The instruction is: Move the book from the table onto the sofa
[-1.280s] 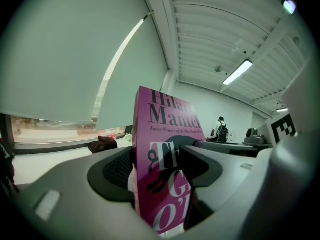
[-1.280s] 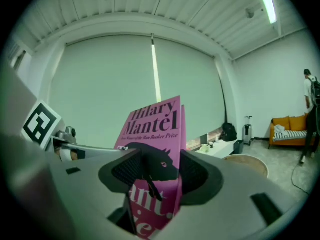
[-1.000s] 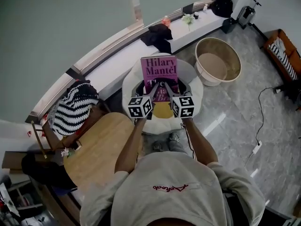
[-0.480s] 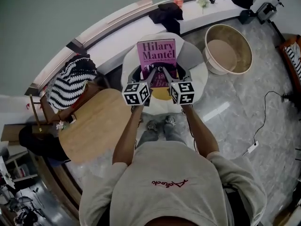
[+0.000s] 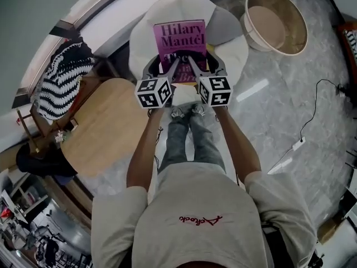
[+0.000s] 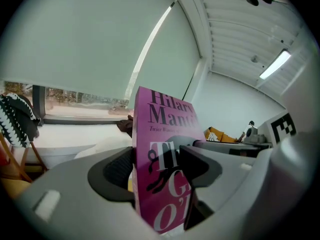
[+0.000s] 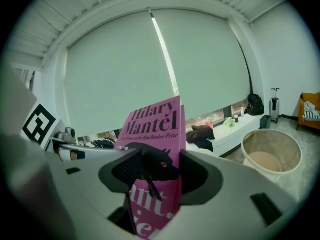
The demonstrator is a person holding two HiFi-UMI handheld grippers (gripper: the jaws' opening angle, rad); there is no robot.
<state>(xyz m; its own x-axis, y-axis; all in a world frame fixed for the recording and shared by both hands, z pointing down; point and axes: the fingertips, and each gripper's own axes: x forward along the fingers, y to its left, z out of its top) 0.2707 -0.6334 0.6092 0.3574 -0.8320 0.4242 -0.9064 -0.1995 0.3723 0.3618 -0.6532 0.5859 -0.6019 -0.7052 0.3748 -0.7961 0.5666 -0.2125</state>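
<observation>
The book (image 5: 179, 46) has a magenta cover with large dark lettering and is held up over the white beanbag sofa (image 5: 231, 43) in the head view. My left gripper (image 5: 163, 73) is shut on the book's lower left edge and my right gripper (image 5: 198, 71) is shut on its lower right edge. In the left gripper view the book (image 6: 165, 174) stands edge-on between the dark pads. The right gripper view shows the book (image 7: 152, 134) front-on, clamped between the jaws. The book's lower part is hidden behind the grippers.
A round wooden table (image 5: 103, 124) lies at the left, with a black-and-white striped garment (image 5: 58, 82) on a chair beside it. A large beige tub (image 5: 279, 18) stands at the upper right. A power cord (image 5: 312, 116) trails over the grey floor. My feet (image 5: 187, 111) stand by the sofa.
The head camera has tipped down, so the sofa, tub and table have slid toward the top of the view. Both grippers stay shut on the book, which stays over the sofa.
</observation>
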